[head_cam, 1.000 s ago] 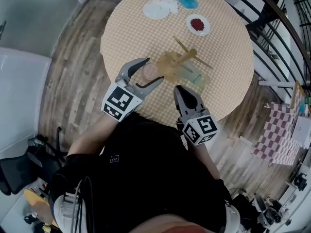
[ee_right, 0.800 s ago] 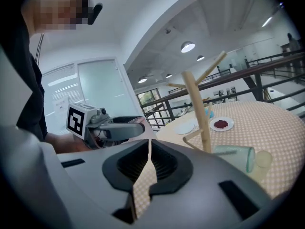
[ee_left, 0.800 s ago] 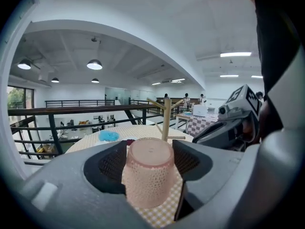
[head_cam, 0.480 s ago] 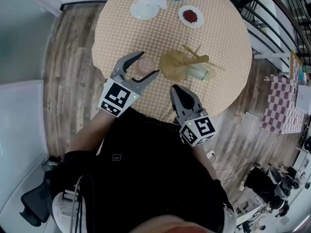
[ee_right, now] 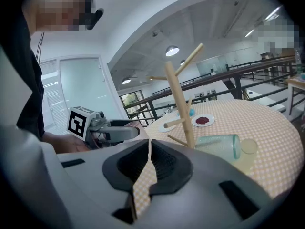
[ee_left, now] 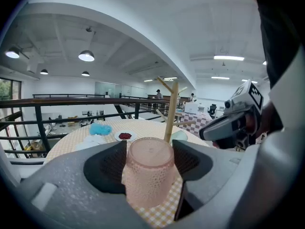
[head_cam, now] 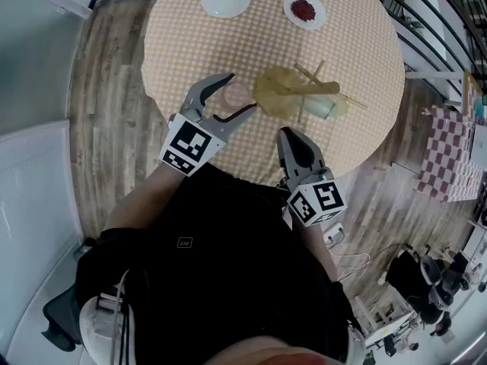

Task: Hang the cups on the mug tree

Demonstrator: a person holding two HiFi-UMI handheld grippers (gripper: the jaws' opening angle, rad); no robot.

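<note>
- The left gripper (head_cam: 240,93) is held wide open, with the pink cup (ee_left: 147,173) standing on the table (head_cam: 190,36) between its jaws; the pads are seen just beside the cup's walls, not yet pressed in
- The right gripper (ee_right: 148,151) is closed to a slit with nothing in it, near the table's edge
- The mug tree (ee_right: 177,104) is found upright just beyond the pink cup, and a green cup (ee_right: 217,146) is lying on its side at the tree's base
- The step in hand is judged to be the grasp of the pink cup: the jaws should be centred on it and closed evenly, so that it is not tipped or pushed toward the tree
- A firm but gentle squeeze is advised, since the textured wall may slip, and the cup should be lifted straight up before it is turned to a peg
</note>
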